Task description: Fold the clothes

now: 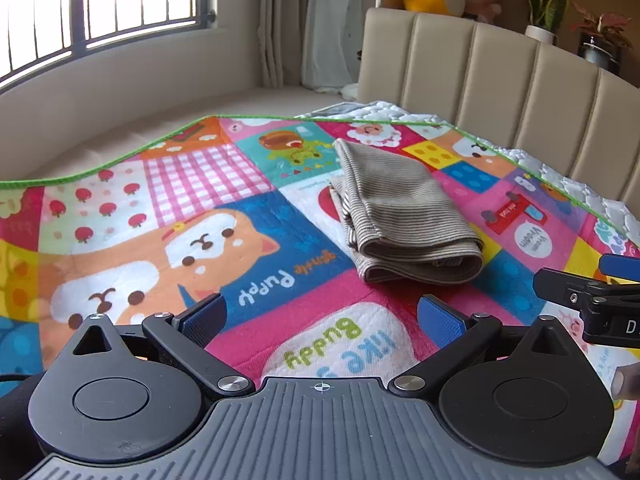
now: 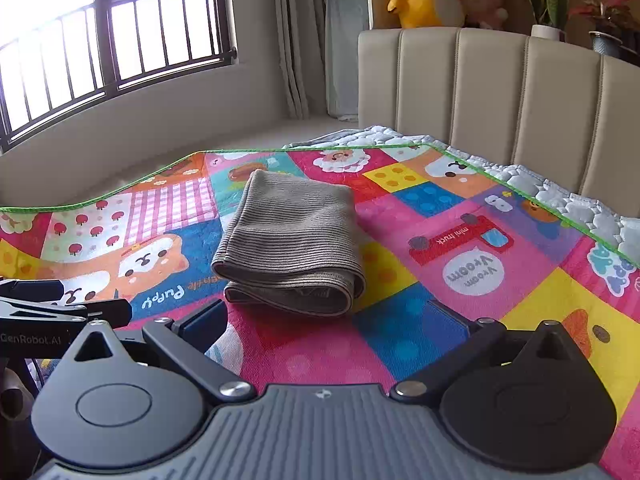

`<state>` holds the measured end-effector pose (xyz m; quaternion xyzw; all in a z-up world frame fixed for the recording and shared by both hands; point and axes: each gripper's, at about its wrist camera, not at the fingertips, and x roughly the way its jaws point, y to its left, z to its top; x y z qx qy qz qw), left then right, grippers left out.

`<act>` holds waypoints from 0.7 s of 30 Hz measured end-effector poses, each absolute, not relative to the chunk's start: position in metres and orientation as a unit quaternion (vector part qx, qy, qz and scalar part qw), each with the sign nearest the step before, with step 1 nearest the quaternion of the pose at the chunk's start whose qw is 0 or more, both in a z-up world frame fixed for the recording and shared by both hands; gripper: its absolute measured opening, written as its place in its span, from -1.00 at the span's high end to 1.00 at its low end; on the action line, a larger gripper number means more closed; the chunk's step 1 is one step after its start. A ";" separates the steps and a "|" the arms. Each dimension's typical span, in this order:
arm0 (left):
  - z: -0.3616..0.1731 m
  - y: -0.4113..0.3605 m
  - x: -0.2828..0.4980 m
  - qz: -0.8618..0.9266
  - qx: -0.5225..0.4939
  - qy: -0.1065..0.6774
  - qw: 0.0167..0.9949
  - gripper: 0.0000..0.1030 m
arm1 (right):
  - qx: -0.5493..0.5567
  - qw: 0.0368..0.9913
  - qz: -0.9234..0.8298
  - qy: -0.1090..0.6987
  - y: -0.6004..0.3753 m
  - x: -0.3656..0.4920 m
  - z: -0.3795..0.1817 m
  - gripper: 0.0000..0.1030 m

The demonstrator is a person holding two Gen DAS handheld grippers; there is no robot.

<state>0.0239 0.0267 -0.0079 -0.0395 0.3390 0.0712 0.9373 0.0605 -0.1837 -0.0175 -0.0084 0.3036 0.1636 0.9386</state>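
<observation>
Lying folded on the mat (image 1: 256, 240), the shirt (image 1: 404, 216) sits just ahead of both tools: a little right of centre for the left tool (image 1: 324, 316), a little left of centre for the right tool (image 2: 332, 320). Each tool has its jaws spread wide and pinches nothing; neither touches the cloth.

The fold looks close to done, so the step in hand is likely a last tidy or a release. To do it well, each tool should come in low at a near corner of the stack, press or square the layered edge that faces them, and lift away straight so that the layers do not drag open. The loose lower layers at the near edge seem the likeliest to slip.

Much cannot be read. The striped bundle's kind is uncertain; shirt is a guess, since no sleeve or collar shows. Its far edge and underside are hidden. Only a sliver of each tool shows in the other's view, at the frame edge. A fingertip (image 1: 626, 380) is cut off at the right border, and the bed (image 2: 560, 200) under the mat shows only as a quilted strip.
</observation>
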 end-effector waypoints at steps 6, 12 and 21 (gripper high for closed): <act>-0.009 0.027 0.025 0.074 -0.042 0.344 0.935 -1.00 | -0.015 0.938 0.168 0.304 -0.182 0.060 -0.018 -1.00; -0.009 0.028 0.025 0.075 -0.042 0.343 0.936 -1.00 | -0.013 0.937 0.168 0.306 -0.183 0.060 -0.018 -1.00; -0.005 0.026 0.022 0.076 -0.042 0.325 0.942 -1.00 | -0.013 0.942 0.162 0.293 -0.185 0.058 -0.016 -1.00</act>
